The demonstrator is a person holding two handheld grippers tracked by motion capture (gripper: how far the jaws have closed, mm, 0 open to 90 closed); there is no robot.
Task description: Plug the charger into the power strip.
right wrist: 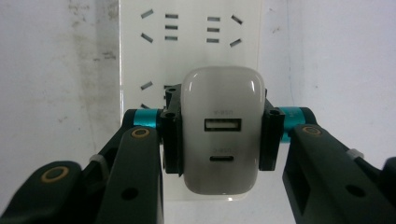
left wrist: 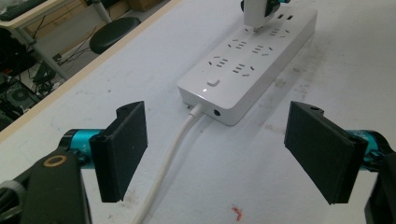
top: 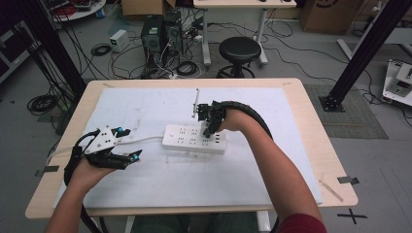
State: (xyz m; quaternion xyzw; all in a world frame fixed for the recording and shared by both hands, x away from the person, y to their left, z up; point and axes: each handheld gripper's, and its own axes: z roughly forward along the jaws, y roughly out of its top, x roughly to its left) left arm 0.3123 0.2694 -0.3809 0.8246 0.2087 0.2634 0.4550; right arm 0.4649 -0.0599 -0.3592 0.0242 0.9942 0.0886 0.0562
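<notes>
The white charger (right wrist: 221,135), with two ports facing up, stood upright on the white power strip (top: 194,138), which lay flat mid-desk.

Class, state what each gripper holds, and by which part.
Right gripper clamps the white charger by its two side faces. Left gripper is open, holding nothing.

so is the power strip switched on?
Looks on. In the left gripper view a small light glows on the power strip beside its switch button. Whether the charger in the right tool is fully seated: cannot tell.
</notes>
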